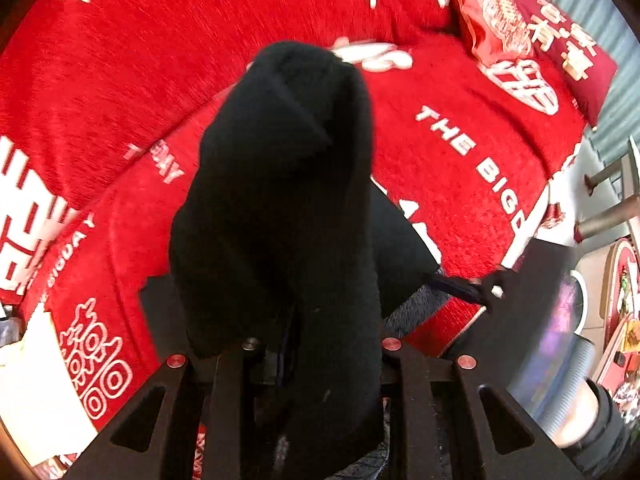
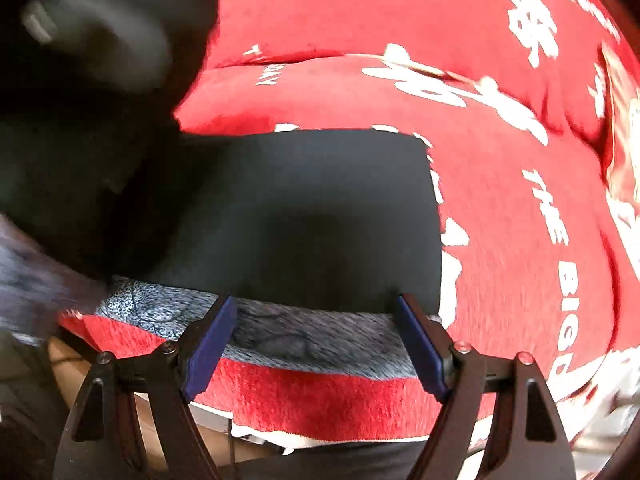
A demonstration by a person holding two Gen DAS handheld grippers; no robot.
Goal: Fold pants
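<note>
- Two grippers point down over a bed covered by a red blanket [image 1: 120,60] printed with large white characters; the readable English words are "THE BIG DAY", repeated in several places.
- Black pants [image 2: 320,208] lie folded flat on that blanket, directly ahead of the right gripper [image 2: 316,340], with a grey fleecy lining showing along the near edge just between and beyond its fingertips.
- One bunched part of the pants [image 1: 280,200] hangs up in front of the left gripper [image 1: 316,360], filling the middle of its view and hiding the blanket behind.
- Left gripper's jaws are nearly closed and clamped on this black cloth, which runs down between the fingers.
- Right gripper's jaws stand wide apart; its blue pads [image 2: 212,340] hold nothing and press on nothing, the lining edge lying beneath the gap.
- Red pillows [image 1: 520,40] with white and gold lettering, too blurred to read, sit far ahead and to the right of the left gripper.
</note>
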